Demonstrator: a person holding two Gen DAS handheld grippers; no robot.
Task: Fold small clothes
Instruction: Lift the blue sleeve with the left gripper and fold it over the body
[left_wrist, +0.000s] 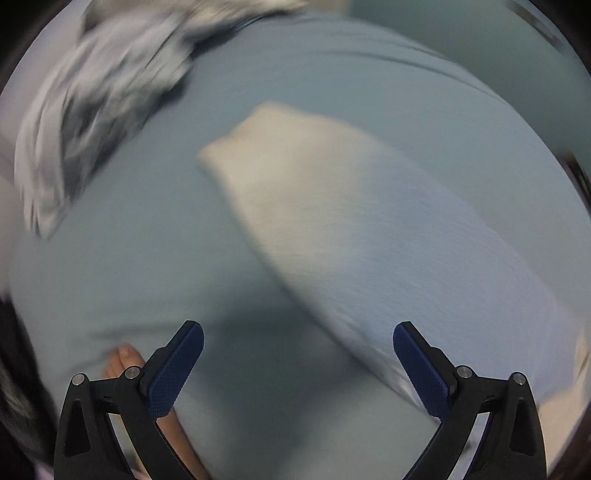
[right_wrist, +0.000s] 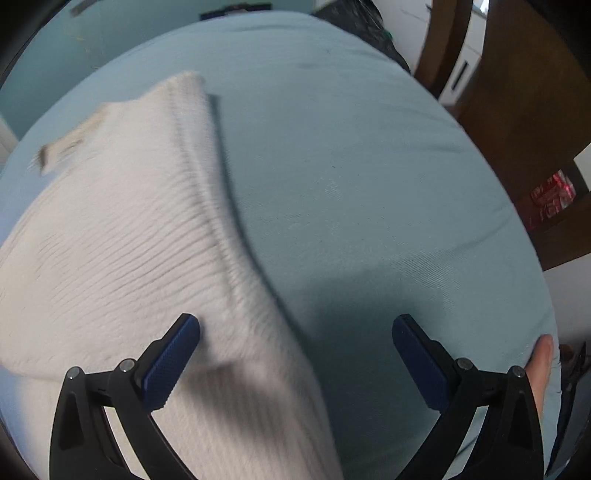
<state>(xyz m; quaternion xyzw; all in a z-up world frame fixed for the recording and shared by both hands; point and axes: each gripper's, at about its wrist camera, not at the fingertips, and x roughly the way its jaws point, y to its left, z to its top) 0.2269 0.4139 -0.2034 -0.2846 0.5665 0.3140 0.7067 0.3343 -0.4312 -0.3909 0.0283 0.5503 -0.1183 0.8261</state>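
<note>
Left gripper (left_wrist: 298, 350) and right gripper (right_wrist: 295, 343): jaws spread wide, empty, above the blue sheet (right_wrist: 351, 166). White ribbed garment (right_wrist: 122, 236) lies left of centre; grey clothes (left_wrist: 99, 99) upper left.

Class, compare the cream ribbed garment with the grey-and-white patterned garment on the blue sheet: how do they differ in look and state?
The cream ribbed garment is plain, one colour; the grey-and-white patterned garment is mottled. The cream one lies flat in a long, neat, folded-looking shape near both open grippers; the patterned one looks crumpled in a heap at the far edge, though blurred. Both rest on the blue sheet, and neither is gripped.
</note>
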